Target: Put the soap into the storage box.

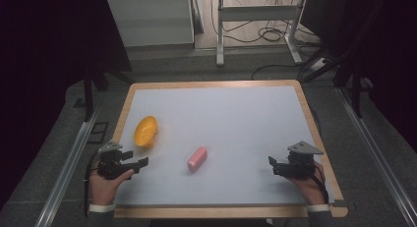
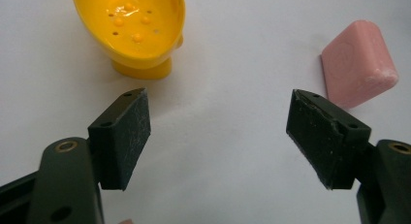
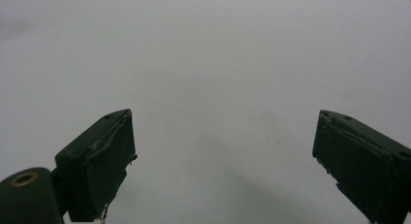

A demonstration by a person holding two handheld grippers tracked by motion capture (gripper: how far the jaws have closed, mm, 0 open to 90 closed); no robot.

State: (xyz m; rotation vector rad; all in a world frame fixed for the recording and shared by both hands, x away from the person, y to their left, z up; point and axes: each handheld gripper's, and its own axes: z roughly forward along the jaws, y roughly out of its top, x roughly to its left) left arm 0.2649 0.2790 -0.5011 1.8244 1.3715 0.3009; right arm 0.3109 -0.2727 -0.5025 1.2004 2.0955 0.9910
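In the high view, a yellow dish (image 1: 146, 131) and a pink soap bar (image 1: 197, 158) were seen on the pale worktop (image 1: 236, 128), well apart from each other. The left gripper (image 1: 140, 162) was held near the worktop's left edge, just below the dish; the right gripper (image 1: 272, 165) was held far off at the right. The floor beyond was dim and hard to make out.

In the left gripper view, the jaws were spread wide with nothing between them. The dish was cut off at the top edge, and the soap bar was seen just beyond the right jaw.

In the right gripper view, the jaws were likewise released over bare worktop.
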